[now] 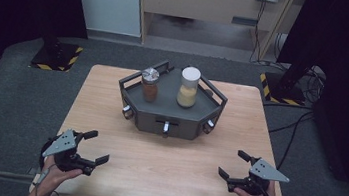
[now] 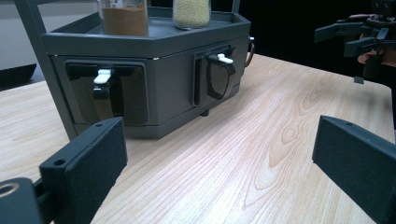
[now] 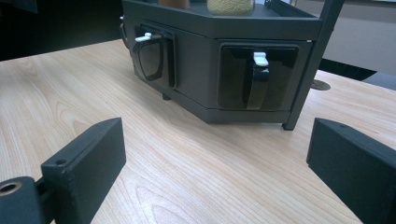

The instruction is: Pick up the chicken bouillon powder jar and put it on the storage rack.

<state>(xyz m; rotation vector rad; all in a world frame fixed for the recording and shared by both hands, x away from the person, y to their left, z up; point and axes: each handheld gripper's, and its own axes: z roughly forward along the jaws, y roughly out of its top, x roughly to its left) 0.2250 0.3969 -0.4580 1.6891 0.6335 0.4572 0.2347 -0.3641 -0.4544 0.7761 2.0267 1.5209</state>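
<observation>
A dark grey hexagonal rack [image 1: 160, 116] stands at the middle of the wooden table [image 1: 163, 172], with small cups hung on white hooks on its sides [image 2: 103, 88] [image 3: 256, 79]. On its top tray stand a jar of brown spice with a metal lid [image 1: 150, 84] and a jar of yellow grains with a white lid [image 1: 188, 87]. My left gripper [image 1: 93, 146] rests open near the front left edge, nothing between its jaws. My right gripper [image 1: 234, 164] sits open near the front right, also empty. The left gripper view shows the rack [image 2: 154, 60] and the right gripper [image 2: 355, 35] farther off.
Bare table lies between the grippers and the rack. Beyond the table are grey carpet, a black stand base with yellow-black tape [image 1: 56, 56], another at the right with cables [image 1: 289, 87], and a pale cabinet [image 1: 209, 6] at the back.
</observation>
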